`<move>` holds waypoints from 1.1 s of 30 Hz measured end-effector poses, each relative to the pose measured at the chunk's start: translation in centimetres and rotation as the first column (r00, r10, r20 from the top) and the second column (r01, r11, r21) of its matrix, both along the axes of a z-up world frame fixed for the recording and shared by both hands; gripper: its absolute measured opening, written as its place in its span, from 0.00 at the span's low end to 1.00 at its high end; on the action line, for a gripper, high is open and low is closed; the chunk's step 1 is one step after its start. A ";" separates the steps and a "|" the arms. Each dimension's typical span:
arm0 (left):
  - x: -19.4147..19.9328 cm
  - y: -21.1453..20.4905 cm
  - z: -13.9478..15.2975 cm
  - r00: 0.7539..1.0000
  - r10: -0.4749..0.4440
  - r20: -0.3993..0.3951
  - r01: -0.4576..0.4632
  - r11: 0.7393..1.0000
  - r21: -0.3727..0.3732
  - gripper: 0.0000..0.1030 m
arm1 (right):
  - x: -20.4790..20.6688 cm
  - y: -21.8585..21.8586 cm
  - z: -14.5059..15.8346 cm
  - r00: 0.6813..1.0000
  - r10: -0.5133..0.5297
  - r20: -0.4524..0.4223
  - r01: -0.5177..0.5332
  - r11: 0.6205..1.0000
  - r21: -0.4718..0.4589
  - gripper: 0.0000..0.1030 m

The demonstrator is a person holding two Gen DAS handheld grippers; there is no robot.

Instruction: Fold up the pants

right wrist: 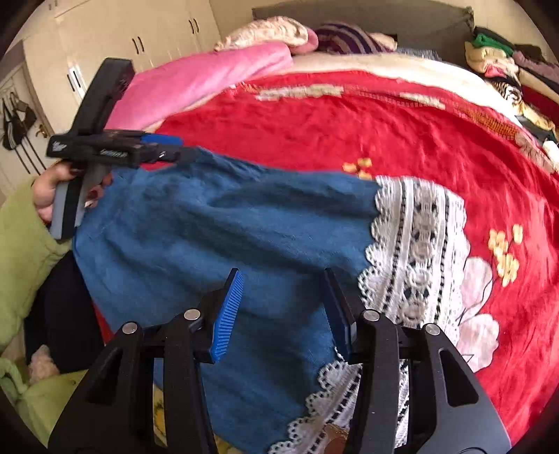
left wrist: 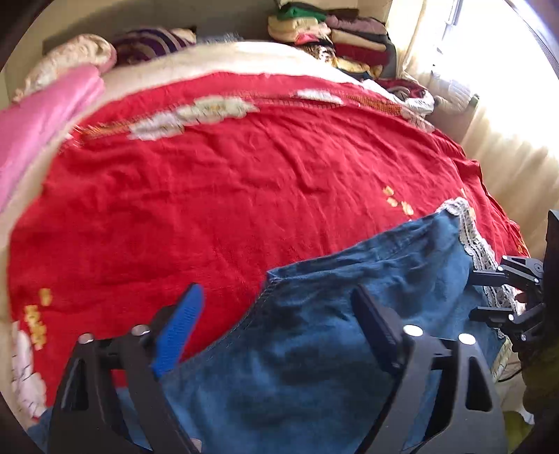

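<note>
Blue denim pants point(right wrist: 244, 223) with a white lace hem point(right wrist: 419, 244) lie spread on a red embroidered bedspread point(right wrist: 349, 132). My right gripper point(right wrist: 281, 310) hovers over the denim near the lace, its blue pads point(right wrist: 227, 314) apart with nothing pressed between them. In the left wrist view it shows at the far right by the lace point(left wrist: 489, 293). My left gripper point(left wrist: 279, 324) stands wide open over the stitched edge of the pants point(left wrist: 314, 349). In the right wrist view a hand in a green sleeve point(right wrist: 21, 244) holds the left gripper point(right wrist: 167, 148) at the pants' far left corner.
A pink blanket point(left wrist: 42, 118) and pillows point(right wrist: 272, 33) lie at the head of the bed. Folded clothes point(left wrist: 335, 38) are stacked in the far corner beside a bright curtained window point(left wrist: 506, 139). Cream wardrobe doors point(right wrist: 139, 35) and hanging bags point(right wrist: 17, 125) stand on the left.
</note>
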State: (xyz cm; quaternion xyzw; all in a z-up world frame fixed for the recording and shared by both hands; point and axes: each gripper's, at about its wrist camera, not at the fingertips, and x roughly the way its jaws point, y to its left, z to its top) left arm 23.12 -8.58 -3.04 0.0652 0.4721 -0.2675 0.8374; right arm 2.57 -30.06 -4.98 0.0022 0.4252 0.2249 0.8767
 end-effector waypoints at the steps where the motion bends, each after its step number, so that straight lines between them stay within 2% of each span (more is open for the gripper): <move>1: 0.2 -0.3 -0.7 0.999 -0.020 -0.031 0.020 1.000 -0.008 0.54 | 0.0 -0.3 -0.4 1.000 -0.005 -0.012 0.005 1.000 -0.001 0.39; 2: 0.2 -0.5 -1.1 0.998 -0.035 -0.049 0.034 0.999 -0.011 0.26 | -0.1 -0.4 -0.7 1.000 -0.008 -0.023 0.008 1.000 0.002 0.39; 3: 0.1 -0.6 -1.3 0.997 -0.045 -0.056 0.044 0.999 -0.015 0.06 | -0.1 -0.6 -0.9 1.000 -0.011 -0.028 0.011 1.000 0.009 0.39; 5: -0.2 -0.6 -0.9 0.999 -0.034 -0.024 0.033 0.999 -0.038 0.06 | -0.3 -0.9 -1.3 0.999 -0.021 -0.036 0.022 0.999 0.024 0.39; 6: -0.2 0.0 -0.1 1.000 -0.015 0.004 0.015 0.996 -0.086 0.05 | -0.4 -1.0 -1.4 0.999 -0.024 -0.036 0.025 0.999 0.027 0.39; 8: 0.2 1.0 0.5 1.000 0.012 0.011 -0.010 0.988 -0.151 0.05 | -0.7 -1.1 -1.5 0.999 -0.028 -0.036 0.029 0.999 0.024 0.39; 10: 0.6 1.3 -0.1 1.000 0.025 0.001 -0.025 0.989 -0.145 0.05 | -0.7 -0.9 -1.5 0.999 -0.022 -0.038 0.022 1.000 0.014 0.39; 12: 0.8 0.9 -1.3 1.000 0.022 -0.017 -0.024 0.994 -0.109 0.06 | -0.5 -0.9 -1.2 0.999 -0.012 -0.044 0.012 1.000 0.002 0.39; 14: 0.6 0.5 -2.3 0.999 0.018 -0.029 -0.021 0.996 -0.082 0.06 | -0.4 -1.7 0.3 0.999 -0.036 -0.006 0.036 0.999 0.013 0.39; 16: 0.5 0.7 -2.4 0.999 0.028 -0.029 -0.030 0.995 -0.093 0.08 | 0.1 -3.6 2.3 0.992 -0.109 0.059 0.106 0.993 0.046 0.39; 19: 0.8 1.0 -2.3 0.999 0.037 -0.033 -0.040 0.994 -0.103 0.10 | 2.2 -7.0 3.9 0.968 -0.234 0.087 0.229 0.972 0.061 0.39; 21: 0.9 0.9 -2.3 0.999 0.038 -0.027 -0.040 0.995 -0.096 0.11 | 4.3 -8.7 3.5 0.963 -0.268 0.042 0.265 0.962 0.070 0.39; 23: 0.8 0.9 -2.3 0.999 0.040 -0.025 -0.042 0.995 -0.094 0.11 | 6.2 -9.6 2.4 0.967 -0.256 -0.013 0.256 0.963 0.080 0.39; 25: 0.7 1.0 -2.4 0.999 0.043 -0.024 -0.045 0.994 -0.097 0.11 | 8.0 -9.9 0.4 0.969 -0.224 -0.106 0.237 0.963 0.126 0.39; 27: 0.6 1.0 -2.4 0.999 0.047 -0.025 -0.049 0.994 -0.100 0.11 | 8.6 -9.6 -1.0 0.970 -0.183 -0.157 0.211 0.961 0.182 0.41; 28: 0.6 1.0 -2.4 0.999 0.048 -0.024 -0.050 0.994 -0.100 0.11 | 8.5 -9.3 -1.1 0.972 -0.178 -0.151 0.204 0.962 0.179 0.31; 29: 0.6 1.0 -2.4 0.998 0.049 -0.024 -0.052 0.994 -0.098 0.11 | 8.4 -9.1 -1.1 0.975 -0.169 -0.146 0.194 0.964 0.183 0.16; 30: 0.6 1.0 -2.4 0.998 0.052 -0.026 -0.054 0.994 -0.096 0.09 | 8.2 -9.0 -0.9 0.977 -0.154 -0.145 0.182 0.962 0.203 0.16; 33: 0.6 1.1 -1.9 0.997 0.072 -0.019 -0.073 0.991 -0.108 0.09 | 6.6 -9.1 1.5 0.984 -0.175 -0.028 0.177 0.969 0.170 0.13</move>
